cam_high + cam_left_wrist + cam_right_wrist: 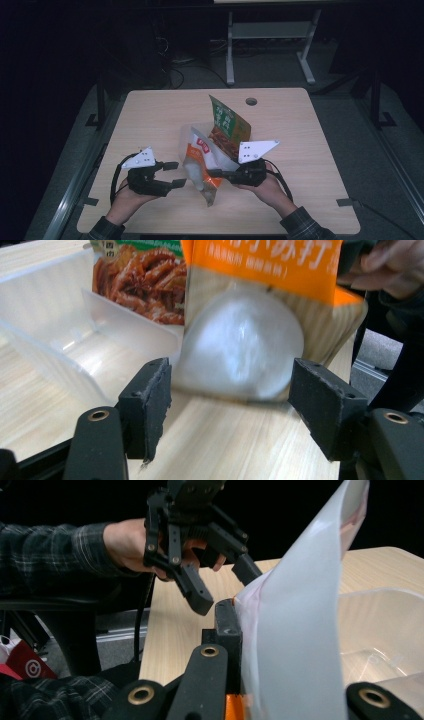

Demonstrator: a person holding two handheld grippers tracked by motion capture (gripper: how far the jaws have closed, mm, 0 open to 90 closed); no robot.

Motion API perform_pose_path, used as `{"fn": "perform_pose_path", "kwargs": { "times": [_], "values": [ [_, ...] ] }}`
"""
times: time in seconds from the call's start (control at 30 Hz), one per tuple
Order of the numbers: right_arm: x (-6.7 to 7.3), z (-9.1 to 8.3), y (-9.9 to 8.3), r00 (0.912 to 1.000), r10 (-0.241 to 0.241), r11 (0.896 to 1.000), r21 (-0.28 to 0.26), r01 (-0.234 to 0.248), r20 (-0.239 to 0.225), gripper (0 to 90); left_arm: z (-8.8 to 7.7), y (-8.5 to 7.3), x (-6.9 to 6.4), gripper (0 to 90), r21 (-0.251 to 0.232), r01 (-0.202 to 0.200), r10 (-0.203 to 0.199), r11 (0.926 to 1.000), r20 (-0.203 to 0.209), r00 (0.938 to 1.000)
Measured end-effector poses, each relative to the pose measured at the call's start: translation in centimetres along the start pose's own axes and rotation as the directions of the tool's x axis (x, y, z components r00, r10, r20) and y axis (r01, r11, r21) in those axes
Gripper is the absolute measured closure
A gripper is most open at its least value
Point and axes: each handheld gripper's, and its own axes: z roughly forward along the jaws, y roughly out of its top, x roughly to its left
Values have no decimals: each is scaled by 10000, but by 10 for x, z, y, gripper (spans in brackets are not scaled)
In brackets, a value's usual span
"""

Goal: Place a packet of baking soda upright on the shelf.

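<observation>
Orange-and-white snack bag [201,167] is standing over the counter [150,115], pinched by the right gripper [220,174], whose fingers are clamping its edge beside a clear plastic tub [75,335]. The left gripper [172,174], fingers apart, is lining up on the bag's bulge; I'd close gently, squarely, avoiding a crush.

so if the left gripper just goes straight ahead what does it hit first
Most likely the orange bag: the left gripper is open, with the bag's clear rounded bottom right ahead between its jaws. The gap left is hard to judge.
</observation>
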Motion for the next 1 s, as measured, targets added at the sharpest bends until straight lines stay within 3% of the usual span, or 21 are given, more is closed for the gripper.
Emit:
{"fn": "perform_pose_path", "kwargs": {
  "times": [0.27, 0.37, 0.43, 0.7, 1.0],
  "values": [
    [-2, -11, 8, 9996, -231, 9996, -147, 233, 129, 900, -7, -20, -2, 230, 257, 165, -159, 9995, -225, 9996],
    [-3, -14, 12, 9994, -285, 9994, -197, 289, 192, 900, -5, -32, -1, 206, 644, 81, -50, 9979, -482, 9988],
    [-5, -15, 14, 9993, -278, 9993, -241, 284, 254, 900, -2, -37, 0, 194, 806, 222, -181, 9965, -503, 9986],
    [-14, -13, 28, 9977, -284, 9993, -240, 299, 610, 900, 9, -45, 3, 190, 1342, 48, 13, 9909, -457, 9990],
    [-23, 2, 34, 9962, -112, 9998, -151, 126, 860, 900, 15, -47, 1, 190, 1491, -9, 42, 9888, -215, 9998]
  ]
}}
